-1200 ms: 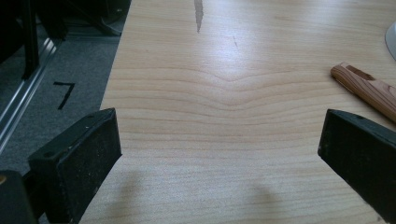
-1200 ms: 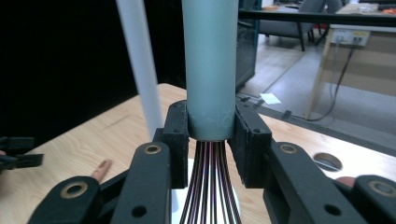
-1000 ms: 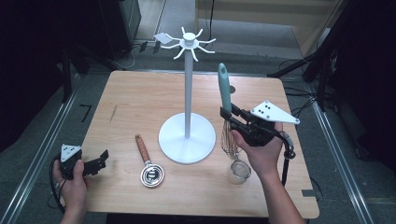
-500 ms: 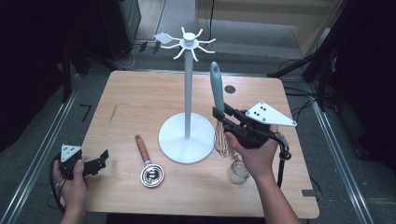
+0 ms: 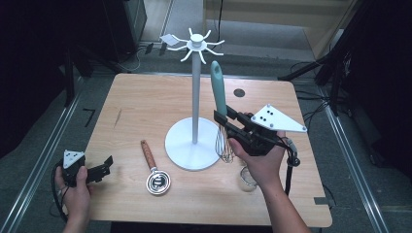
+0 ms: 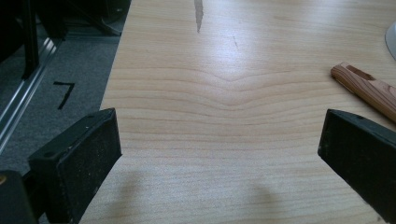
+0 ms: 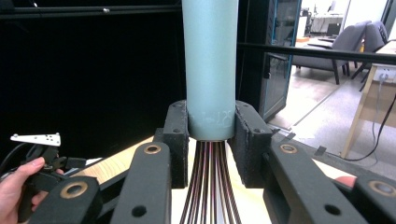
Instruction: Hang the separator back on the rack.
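The right hand-held gripper (image 5: 224, 121) clamps the lower end of a teal-handled wire whisk (image 5: 218, 92), jaws closed on the smooth cylindrical handle just above the dark wires. The whisk stands upright, wire head down over the pale wooden counter (image 5: 136, 102), just beside the round base of the white hook stand (image 5: 195, 97). The left hand-held gripper (image 5: 99, 170) rests near the counter's left front edge, jaws wide apart and holding nothing, with bare wood ahead and a wooden-handled strainer (image 5: 153, 170) to one side.
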A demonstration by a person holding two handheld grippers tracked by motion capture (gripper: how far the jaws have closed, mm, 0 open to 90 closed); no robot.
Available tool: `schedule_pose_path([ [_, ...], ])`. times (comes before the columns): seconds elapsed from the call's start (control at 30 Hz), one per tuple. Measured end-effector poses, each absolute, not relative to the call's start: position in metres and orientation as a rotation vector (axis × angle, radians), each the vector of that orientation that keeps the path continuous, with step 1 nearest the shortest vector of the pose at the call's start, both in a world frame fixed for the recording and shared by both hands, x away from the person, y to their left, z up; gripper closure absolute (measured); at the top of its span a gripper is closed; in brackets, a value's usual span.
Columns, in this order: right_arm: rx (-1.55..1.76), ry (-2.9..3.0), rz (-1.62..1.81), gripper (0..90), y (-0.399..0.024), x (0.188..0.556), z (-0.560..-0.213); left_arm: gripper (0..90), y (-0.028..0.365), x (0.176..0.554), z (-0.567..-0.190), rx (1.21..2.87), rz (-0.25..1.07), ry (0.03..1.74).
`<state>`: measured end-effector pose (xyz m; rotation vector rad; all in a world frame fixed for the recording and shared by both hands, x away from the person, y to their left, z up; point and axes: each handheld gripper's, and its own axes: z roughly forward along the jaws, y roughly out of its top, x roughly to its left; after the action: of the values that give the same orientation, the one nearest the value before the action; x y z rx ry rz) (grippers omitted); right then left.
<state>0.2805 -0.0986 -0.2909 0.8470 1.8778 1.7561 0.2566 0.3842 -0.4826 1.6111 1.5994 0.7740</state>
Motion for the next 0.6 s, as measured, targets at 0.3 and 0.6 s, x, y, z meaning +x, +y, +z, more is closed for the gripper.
schedule_pose_path([
  [0.3,0.809,1.88,1.768,71.0,-0.092,0.276,-0.28,0.0,0.384,0.257,-0.483,1.611,0.776,1.597],
  [0.6,0.815,1.894,1.757,71.0,-0.086,0.278,-0.279,0.0,0.384,0.256,-0.482,1.615,0.773,1.601],
])
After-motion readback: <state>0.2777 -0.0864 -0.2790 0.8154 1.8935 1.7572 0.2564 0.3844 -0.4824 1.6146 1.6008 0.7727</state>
